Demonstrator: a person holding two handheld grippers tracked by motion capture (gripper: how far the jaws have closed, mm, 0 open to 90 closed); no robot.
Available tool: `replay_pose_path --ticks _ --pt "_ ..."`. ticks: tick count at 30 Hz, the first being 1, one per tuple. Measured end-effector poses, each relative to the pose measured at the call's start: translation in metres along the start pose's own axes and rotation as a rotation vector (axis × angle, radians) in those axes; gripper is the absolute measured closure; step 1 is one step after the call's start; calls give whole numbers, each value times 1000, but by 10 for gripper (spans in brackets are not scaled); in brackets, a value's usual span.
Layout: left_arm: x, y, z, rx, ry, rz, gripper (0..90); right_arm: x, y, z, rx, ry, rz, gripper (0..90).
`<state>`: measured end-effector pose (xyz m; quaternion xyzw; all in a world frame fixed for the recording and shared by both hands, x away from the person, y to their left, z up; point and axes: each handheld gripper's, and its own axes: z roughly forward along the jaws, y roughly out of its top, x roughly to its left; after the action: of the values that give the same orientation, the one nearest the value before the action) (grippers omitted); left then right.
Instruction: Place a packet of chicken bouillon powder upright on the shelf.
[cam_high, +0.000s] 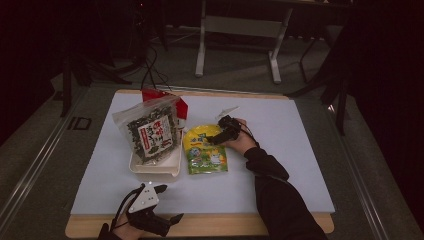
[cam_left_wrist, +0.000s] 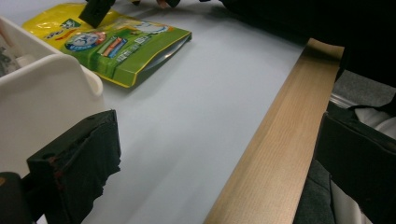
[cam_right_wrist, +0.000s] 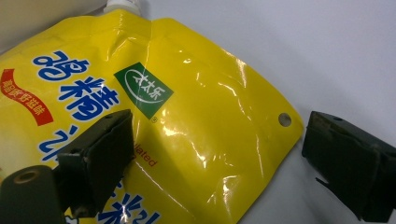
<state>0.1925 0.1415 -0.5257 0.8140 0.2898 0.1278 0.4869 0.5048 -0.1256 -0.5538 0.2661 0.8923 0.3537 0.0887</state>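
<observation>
pouch: flat yellow-and-green glossy plastic pouch (cam_high: 205, 149) with blue print, lies flat on the pale blue table mat (cam_high: 280, 165), just right of the tray. White spout at its top edge in the right gripper view (cam_right_wrist: 122, 5).
right gripper: right gripper (cam_high: 214, 139) sits low over the pouch's top end; jaws wide apart, one above the yellow face, the other past the corner with the punched hole. Pads not pressing, nothing clamped.
left gripper: left gripper (cam_high: 167, 204) at the near wooden table edge (cam_high: 210, 225); jaws apart, empty, one jaw close beside the tray wall.
tray: white rectangular plastic tray (cam_high: 160, 172); holds a clear bag of dark dried seaweed with a red-and-white label (cam_high: 150, 132), leaning upright.
behind tray: red packet (cam_high: 150, 95), mostly hidden by the seaweed bag; in or behind the tray, can't tell.
</observation>
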Motion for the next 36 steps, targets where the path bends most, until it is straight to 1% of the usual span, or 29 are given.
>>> replay_pose_path --ticks 4,7,11,13,14,15,19,20,21,24,27,28,29,30,31,33,36 --pt "-1 0 0 3 1 6 19 1 1 0 13 -4 1 102" --pt "0 0 1 6 1 6 19 2 2 -1 18 -4 3 143" --pt "-1 0 1 6 6 14 19 5 3 -4 23 -8 7 237" --pt "-1 0 1 6 5 12 19 5 3 -4 23 -12 9 251" --pt "-1 0 1 8 5 10 19 6 3 -6 25 -19 10 322" --pt "-1 0 1 10 5 12 19 7 3 -7 27 -30 11 360" --pt "-2 0 2 11 4 15 18 8 2 -10 34 -44 15 456" --pt "-2 0 2 8 3 14 18 8 2 -11 36 -50 16 510" --pt "-2 1 2 10 3 16 18 8 2 -12 38 -54 18 535" --pt "-2 0 2 11 3 15 18 9 3 -13 49 -52 15 612" --pt "-2 0 2 11 4 15 18 11 5 -13 60 -43 3 720" --pt "-2 1 2 12 5 16 18 12 6 -13 63 -38 3 791" --pt "-2 1 2 14 5 18 19 13 7 -12 68 -25 -5 841" --pt "-2 0 2 14 4 17 18 15 8 -12 72 -37 -18 852" --pt "-2 0 2 15 5 17 18 16 9 -12 81 -38 -21 864" --pt "-2 0 3 16 4 17 18 15 9 -12 79 -32 -3 876" --pt "-2 0 3 17 3 15 19 15 8 -13 75 -28 7 886"
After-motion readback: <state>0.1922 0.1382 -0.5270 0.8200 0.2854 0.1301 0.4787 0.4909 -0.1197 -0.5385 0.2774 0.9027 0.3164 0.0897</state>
